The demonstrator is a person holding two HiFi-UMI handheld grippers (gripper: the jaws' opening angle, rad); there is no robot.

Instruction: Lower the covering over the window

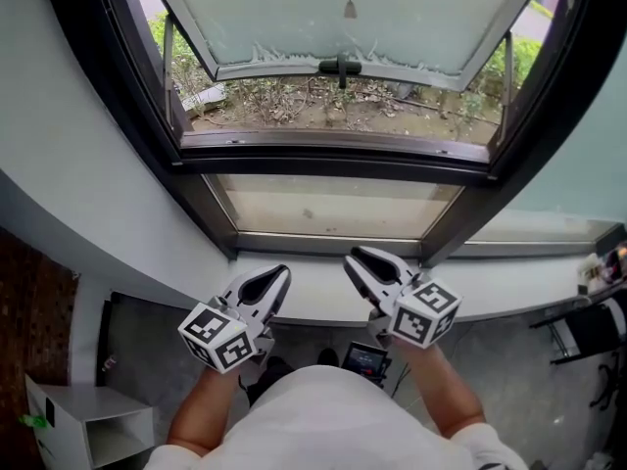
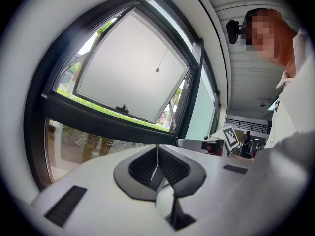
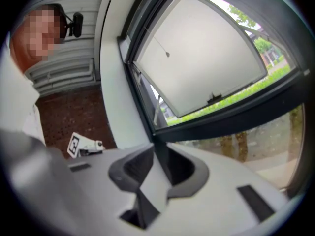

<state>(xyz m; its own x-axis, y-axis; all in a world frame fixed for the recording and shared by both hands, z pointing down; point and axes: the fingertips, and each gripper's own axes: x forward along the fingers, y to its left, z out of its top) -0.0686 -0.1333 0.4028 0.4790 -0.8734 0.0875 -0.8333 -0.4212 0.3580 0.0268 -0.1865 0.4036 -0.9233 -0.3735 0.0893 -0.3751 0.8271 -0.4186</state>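
Ahead of my 2 grippers and above them, the covering's pull cord (image 1: 350, 6) hangs with its small cone-shaped end before a pale panel (image 1: 284, 13), just over the swung-out sash's dark handle (image 1: 340, 67). Whether that panel is the covering or frosted glass, I cannot tell. Well short of the cord, my left gripper (image 1: 279, 274) has its jaws pressed together on nothing. My right gripper (image 1: 355, 259), just beside it, has its jaws partly apart and empty. Both hang near the white sill (image 1: 313, 302).
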